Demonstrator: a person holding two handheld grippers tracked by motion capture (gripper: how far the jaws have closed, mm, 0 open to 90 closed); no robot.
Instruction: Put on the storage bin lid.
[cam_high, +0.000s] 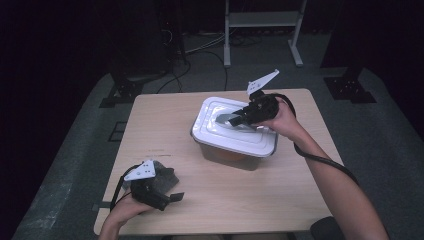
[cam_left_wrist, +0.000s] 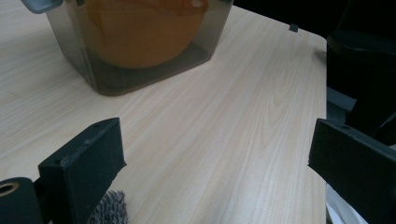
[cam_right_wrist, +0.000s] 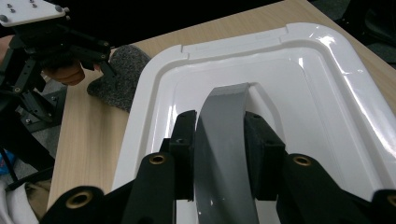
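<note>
The box (cam_high: 231, 150) stands on the table (cam_high: 280, 195) a little toward 1 o'clock of its middle, with its white lid (cam_high: 220, 134) seated on top and something orange (cam_left_wrist: 140, 32) inside. The right hand-held gripper (cam_high: 235, 119) has its jaws closed on the grey handle (cam_right_wrist: 224, 140) at the lid's centre, so the grasp looks made; lifting the lid off, or settling it down if it is being fitted, seems to be what remains. The right forearm comes in from 5 o'clock, the wrist bent so the gripper points toward 9 o'clock, low over the lid. The left hand-held gripper (cam_high: 175, 197) rests near the table's 7 o'clock corner beside a grey fuzzy cloth (cam_high: 167, 172), jaws wide with nothing between them, aimed toward the box
</note>
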